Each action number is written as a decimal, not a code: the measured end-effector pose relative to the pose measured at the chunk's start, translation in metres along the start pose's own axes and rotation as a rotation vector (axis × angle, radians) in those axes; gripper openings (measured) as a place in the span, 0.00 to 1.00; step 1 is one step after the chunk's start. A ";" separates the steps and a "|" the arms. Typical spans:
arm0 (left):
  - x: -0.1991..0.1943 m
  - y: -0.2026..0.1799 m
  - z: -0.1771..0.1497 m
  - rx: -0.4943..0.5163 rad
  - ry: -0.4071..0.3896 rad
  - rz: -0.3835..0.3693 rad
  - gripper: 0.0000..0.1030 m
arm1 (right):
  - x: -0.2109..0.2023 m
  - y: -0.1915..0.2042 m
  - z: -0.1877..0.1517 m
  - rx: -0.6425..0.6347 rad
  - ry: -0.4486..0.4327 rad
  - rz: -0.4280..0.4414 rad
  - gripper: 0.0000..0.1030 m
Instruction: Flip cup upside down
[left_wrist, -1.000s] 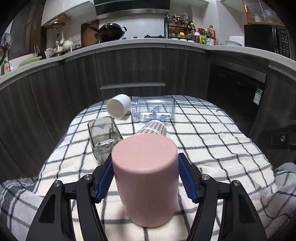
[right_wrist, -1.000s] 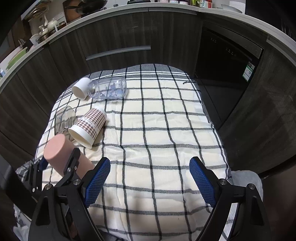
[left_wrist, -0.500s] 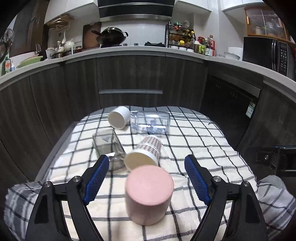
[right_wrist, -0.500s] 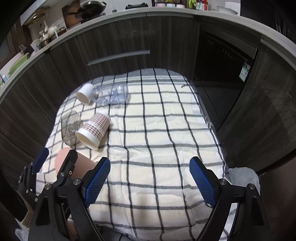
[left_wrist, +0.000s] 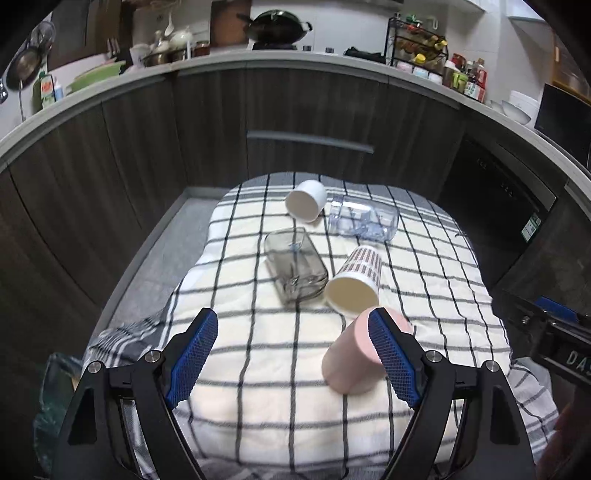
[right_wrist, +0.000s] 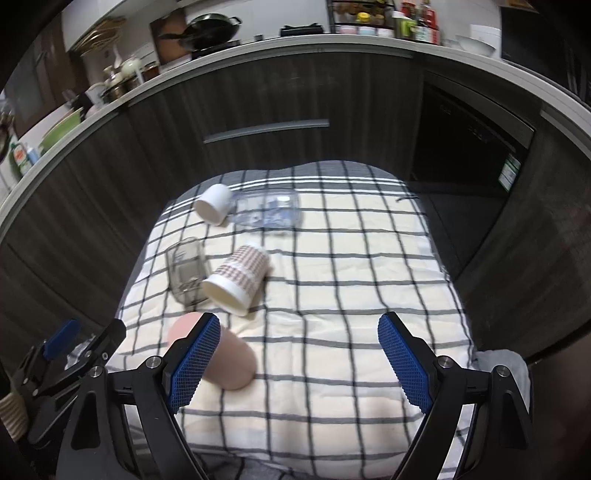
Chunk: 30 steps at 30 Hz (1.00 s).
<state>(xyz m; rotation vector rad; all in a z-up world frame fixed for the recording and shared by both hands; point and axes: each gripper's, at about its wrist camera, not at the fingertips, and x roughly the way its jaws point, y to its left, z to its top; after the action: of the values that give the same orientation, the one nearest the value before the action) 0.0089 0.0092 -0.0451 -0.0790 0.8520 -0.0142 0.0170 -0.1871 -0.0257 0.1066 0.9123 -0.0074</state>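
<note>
A pink cup (left_wrist: 351, 360) stands upside down on the checked cloth (left_wrist: 258, 369), partly behind the right finger of my left gripper (left_wrist: 293, 360). That gripper is open and empty, drawn back above the cloth's near left part. The pink cup also shows in the right wrist view (right_wrist: 232, 360), behind my right gripper's left finger. My right gripper (right_wrist: 299, 363) is open and empty over the near middle of the cloth. The left gripper's body (right_wrist: 62, 354) shows at the lower left of the right wrist view.
On the cloth lie a brown-patterned paper cup (left_wrist: 354, 282), a dark glass cup (left_wrist: 295, 267), a white cup (left_wrist: 306, 200) and a clear plastic cup (left_wrist: 364, 222), all on their sides. Dark cabinets (left_wrist: 295, 110) curve behind the table. A grey floor strip (left_wrist: 162, 251) runs at left.
My left gripper has let go of the pink cup, opened wide, and pulled back and to the left. The pink cup stays standing upside down. My right gripper has drawn back a little.
</note>
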 end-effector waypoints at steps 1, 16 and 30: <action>-0.002 0.003 0.001 -0.006 0.015 0.000 0.81 | -0.002 0.004 0.000 -0.007 -0.003 0.000 0.85; -0.027 0.022 0.009 -0.036 0.070 0.016 0.87 | -0.029 0.028 0.003 -0.039 -0.065 -0.022 0.85; -0.031 0.018 0.012 -0.021 0.070 0.019 0.88 | -0.035 0.028 0.007 -0.040 -0.075 -0.027 0.85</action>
<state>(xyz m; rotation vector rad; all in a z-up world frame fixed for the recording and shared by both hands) -0.0027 0.0295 -0.0157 -0.0910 0.9228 0.0098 0.0029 -0.1615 0.0086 0.0567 0.8389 -0.0185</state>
